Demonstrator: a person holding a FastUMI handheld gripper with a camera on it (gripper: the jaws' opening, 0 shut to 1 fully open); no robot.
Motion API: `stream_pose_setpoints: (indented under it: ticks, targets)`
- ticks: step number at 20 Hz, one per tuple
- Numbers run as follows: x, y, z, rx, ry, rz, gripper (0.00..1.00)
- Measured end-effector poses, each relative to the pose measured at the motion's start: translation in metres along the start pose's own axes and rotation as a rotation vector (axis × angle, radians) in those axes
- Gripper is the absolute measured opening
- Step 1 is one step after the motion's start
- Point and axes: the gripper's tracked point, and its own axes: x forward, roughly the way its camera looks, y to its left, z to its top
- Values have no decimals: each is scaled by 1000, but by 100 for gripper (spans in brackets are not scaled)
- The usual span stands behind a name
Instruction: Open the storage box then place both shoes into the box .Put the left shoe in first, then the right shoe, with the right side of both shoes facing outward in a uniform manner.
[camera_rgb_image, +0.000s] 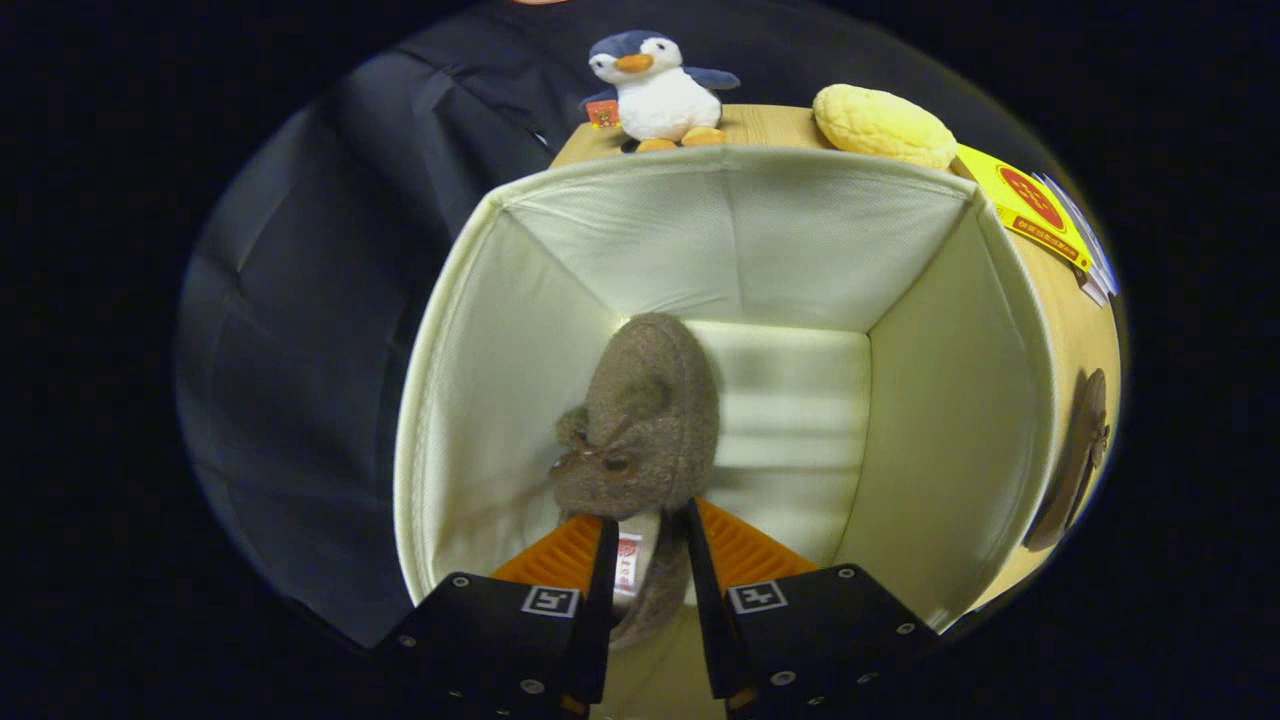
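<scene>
Shoe: brown, held at its heel between the narrowed jaws of the gripper, long axis running straight ahead, toe towards the far wall. Position: inside the open storage box, left of centre; second shoe lies outside, beyond the right wall.

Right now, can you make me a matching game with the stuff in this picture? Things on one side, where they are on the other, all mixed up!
Things:
1. brown shoe
2. toy penguin
3. yellow bun-shaped toy
4. second shoe

Places:
A. on the table outside the box's right wall
B. held between the gripper fingers, inside the cream storage box
C. beyond the box, left on the wooden top
D. beyond the box, right of the penguin

Pairs: 1-B, 2-C, 3-D, 4-A
</scene>
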Motion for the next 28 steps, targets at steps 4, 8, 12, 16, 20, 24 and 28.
stream_pose_setpoints:
  ticks: [4,8,12,16,20,24,28]
  targets:
    - [-55,17,-2,-3,-51,192,65]
    - [-118,0,4,-19,-163,289,86]
    - [-177,-58,17,-51,-337,257,95]
    - [-196,-156,7,-61,-437,105,97]
    - [-194,-252,-17,8,-449,-44,97]
    - [-187,-336,-43,93,-420,-169,97]
    - [-176,-396,-59,160,-408,-253,97]
